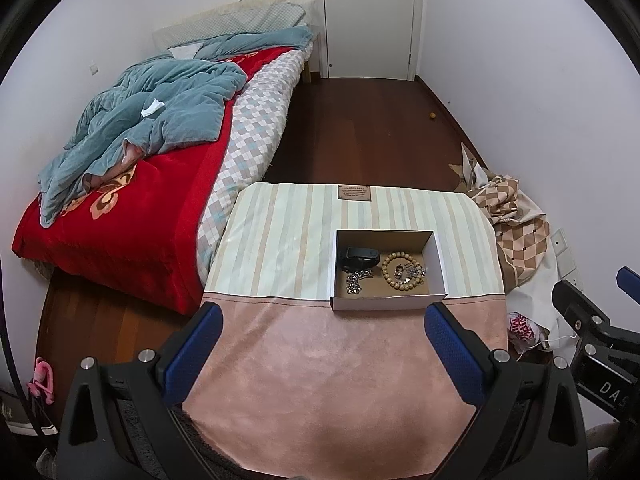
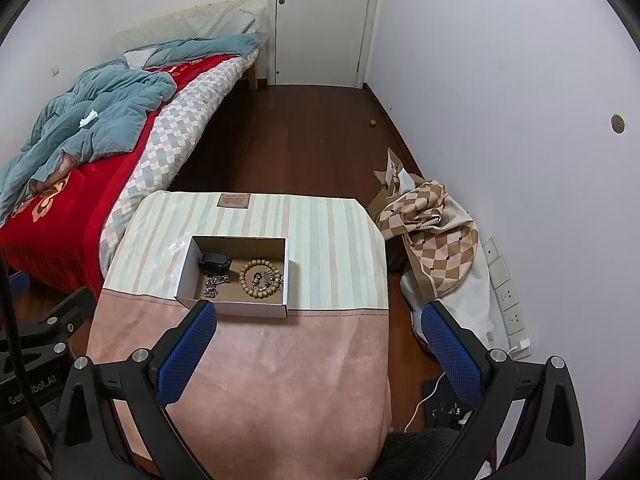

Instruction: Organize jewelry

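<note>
A white open box [image 1: 387, 302] [image 2: 234, 307] sits on the cloth-covered table [image 1: 304, 360] [image 2: 280, 360]. Inside lie a black watch [image 1: 358, 258] [image 2: 215, 262], a silver chain [image 1: 356, 280] [image 2: 214, 284], a wooden bead bracelet [image 1: 386, 274] [image 2: 246, 280] and small silver pieces [image 1: 412, 270] [image 2: 268, 279] within the bracelet ring. My left gripper [image 1: 322, 322] is open and empty, held back from the box's near side. My right gripper [image 2: 318, 320] is open and empty, its left fingertip [image 2: 202, 316] near the box's front left corner.
A bed [image 1: 132, 184] [image 2: 72, 160] with red and blue blankets stands to the left. Wooden floor [image 1: 360, 128] leads to a white door [image 1: 368, 16]. A heap of checked cloth [image 1: 516, 220] [image 2: 436, 236] lies right of the table by the wall. Wall sockets [image 2: 506, 292] sit low at right.
</note>
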`<state>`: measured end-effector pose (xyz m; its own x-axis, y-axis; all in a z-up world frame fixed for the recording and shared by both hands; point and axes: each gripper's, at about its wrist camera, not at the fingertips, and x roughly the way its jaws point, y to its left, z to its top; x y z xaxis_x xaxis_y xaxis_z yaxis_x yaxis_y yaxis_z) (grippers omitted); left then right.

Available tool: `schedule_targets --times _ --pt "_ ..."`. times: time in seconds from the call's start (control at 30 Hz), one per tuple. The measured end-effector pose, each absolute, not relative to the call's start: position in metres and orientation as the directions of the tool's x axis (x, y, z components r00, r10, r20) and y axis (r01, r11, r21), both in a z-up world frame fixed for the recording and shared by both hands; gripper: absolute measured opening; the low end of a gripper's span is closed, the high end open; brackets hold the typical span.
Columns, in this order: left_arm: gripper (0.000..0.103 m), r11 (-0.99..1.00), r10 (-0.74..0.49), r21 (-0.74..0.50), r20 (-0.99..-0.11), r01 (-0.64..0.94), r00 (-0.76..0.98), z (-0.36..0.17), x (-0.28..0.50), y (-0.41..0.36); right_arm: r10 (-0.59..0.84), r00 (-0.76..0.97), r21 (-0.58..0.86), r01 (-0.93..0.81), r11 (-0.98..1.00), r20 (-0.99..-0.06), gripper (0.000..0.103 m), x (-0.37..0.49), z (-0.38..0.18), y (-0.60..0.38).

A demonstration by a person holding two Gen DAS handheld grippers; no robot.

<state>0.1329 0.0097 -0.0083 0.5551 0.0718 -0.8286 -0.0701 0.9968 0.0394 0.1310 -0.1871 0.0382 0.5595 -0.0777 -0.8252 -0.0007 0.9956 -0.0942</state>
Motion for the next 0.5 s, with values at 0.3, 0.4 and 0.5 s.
schedule_targets --times 0.3,0.4,0.5 --pt "0.103 0.997 0.073 0.040 -0.827 -0.070 0.557 -0.0057 0.1318 0.0093 -0.075 0.560 -0.093 -0.004 0.996 -0.825 0.103 0.1305 0.0394 -0.1866" --pt "0.103 0.997 0.072 0.040 -0.827 -0.070 0.558 -0.0058 0.1317 0.0094 -0.075 0.560 -0.093 -0.003 0.996 -0.825 0.103 0.1312 0.0401 -0.1862" --pt "0.103 0.997 0.071 0.040 -0.826 -0.069 0.558 -0.0059 0.1315 0.0096 -0.073 0.561 -0.091 -0.003 0.996 -0.824 0.103 0.1308 0.0400 -0.1863"
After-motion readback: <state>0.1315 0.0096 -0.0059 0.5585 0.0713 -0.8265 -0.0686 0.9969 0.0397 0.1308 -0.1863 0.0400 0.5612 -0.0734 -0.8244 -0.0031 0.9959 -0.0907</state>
